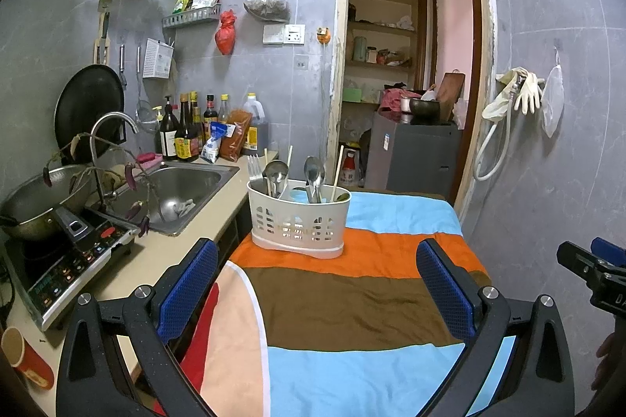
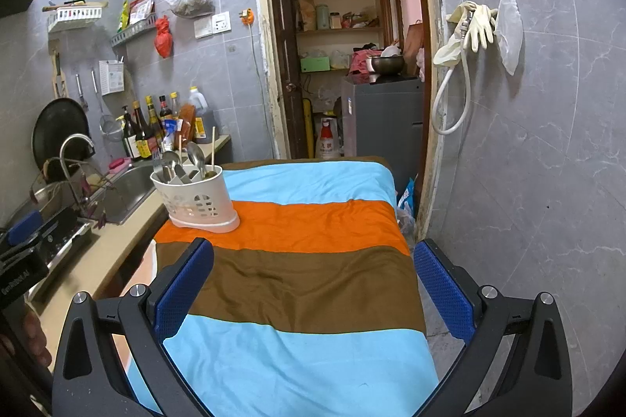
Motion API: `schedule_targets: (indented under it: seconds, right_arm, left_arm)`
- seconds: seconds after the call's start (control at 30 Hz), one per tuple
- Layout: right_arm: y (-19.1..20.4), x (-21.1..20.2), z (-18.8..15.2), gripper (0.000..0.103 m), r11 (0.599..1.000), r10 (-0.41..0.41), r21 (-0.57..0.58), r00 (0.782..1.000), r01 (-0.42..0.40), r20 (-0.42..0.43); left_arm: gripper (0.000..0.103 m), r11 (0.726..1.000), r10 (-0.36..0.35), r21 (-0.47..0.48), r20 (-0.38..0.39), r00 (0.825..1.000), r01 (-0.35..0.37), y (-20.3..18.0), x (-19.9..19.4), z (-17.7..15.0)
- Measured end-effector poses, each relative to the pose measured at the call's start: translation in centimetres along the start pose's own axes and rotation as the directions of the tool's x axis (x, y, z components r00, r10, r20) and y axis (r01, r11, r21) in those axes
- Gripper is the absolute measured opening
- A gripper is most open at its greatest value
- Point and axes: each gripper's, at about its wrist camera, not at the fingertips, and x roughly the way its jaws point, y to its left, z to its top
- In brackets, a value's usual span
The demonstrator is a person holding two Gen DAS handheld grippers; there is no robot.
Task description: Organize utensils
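A white slotted utensil caddy (image 1: 299, 219) stands on the orange stripe of the striped cloth (image 1: 352, 303) covering the table. It holds a fork (image 1: 255, 167), two spoons (image 1: 314, 175) and single chopsticks (image 1: 338, 168), all upright. In the right wrist view the caddy (image 2: 193, 199) sits at the table's left side. My left gripper (image 1: 317, 284) is open and empty above the brown stripe, short of the caddy. My right gripper (image 2: 313, 284) is open and empty over the cloth (image 2: 313, 284), right of the caddy. The right gripper also shows at the left wrist view's right edge (image 1: 594, 268).
A counter (image 1: 156, 260) runs along the left with a steel sink (image 1: 184, 186), tap, induction hob (image 1: 74, 260), wok, sauce bottles (image 1: 187, 131) and a red cup (image 1: 27, 358). An open doorway (image 1: 407, 64) lies behind the table. Gloves and a hose (image 2: 469, 37) hang on the right wall.
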Motion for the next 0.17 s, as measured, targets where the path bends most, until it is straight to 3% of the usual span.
schedule_targets:
  seconds: [0.17]
  right_arm:
    - [-0.07, 0.00, 0.02, 0.103, 1.000, 0.000, -0.001, 1.000, 0.000, 0.001]
  left_arm:
    - [0.100, 1.000, -0.003, 0.004, -0.006, 1.000, 0.003, 0.04, 0.32, -0.12]
